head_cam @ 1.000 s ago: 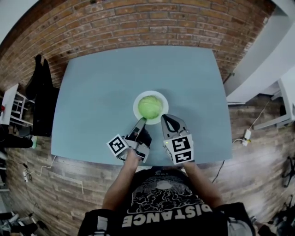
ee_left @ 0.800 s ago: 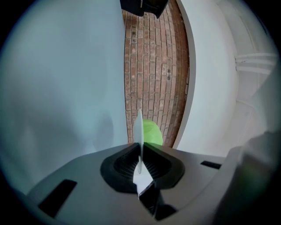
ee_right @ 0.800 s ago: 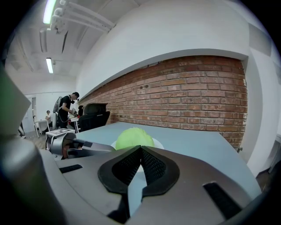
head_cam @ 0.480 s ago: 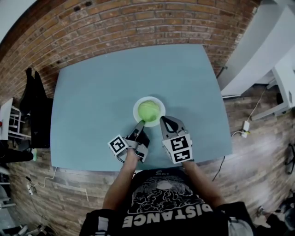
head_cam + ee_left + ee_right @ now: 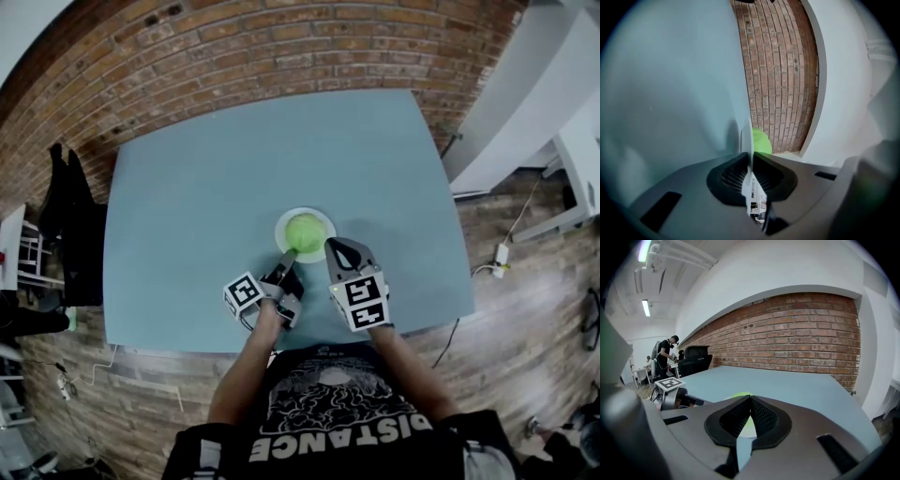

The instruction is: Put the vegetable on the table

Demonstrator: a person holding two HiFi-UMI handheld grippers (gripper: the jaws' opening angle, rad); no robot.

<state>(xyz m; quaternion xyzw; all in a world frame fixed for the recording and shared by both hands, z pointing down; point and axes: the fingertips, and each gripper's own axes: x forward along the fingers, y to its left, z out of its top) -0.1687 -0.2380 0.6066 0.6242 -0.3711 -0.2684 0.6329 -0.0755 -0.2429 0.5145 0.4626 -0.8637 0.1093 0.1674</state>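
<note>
A round green vegetable (image 5: 305, 232) lies on a small white plate (image 5: 321, 217) near the front middle of the blue-grey table (image 5: 206, 178). My left gripper (image 5: 289, 254) is shut on the plate's near-left rim; in the left gripper view the thin white rim (image 5: 746, 136) runs in between the closed left gripper (image 5: 750, 158), with the vegetable (image 5: 762, 142) just beyond. My right gripper (image 5: 331, 245) sits shut beside the plate's near-right edge, holding nothing. In the right gripper view the right gripper (image 5: 750, 400) meets at its tips, and the vegetable's top (image 5: 740, 394) peeks over it.
A brick wall (image 5: 281, 47) runs behind the table. A dark chair with clothing (image 5: 66, 202) stands at the left, white furniture (image 5: 562, 112) at the right. A person (image 5: 665, 352) stands far off by a black chair (image 5: 696, 359).
The head camera has pulled back, so the table looks smaller. The left gripper stays on the plate's rim and the right one stays shut beside it.
</note>
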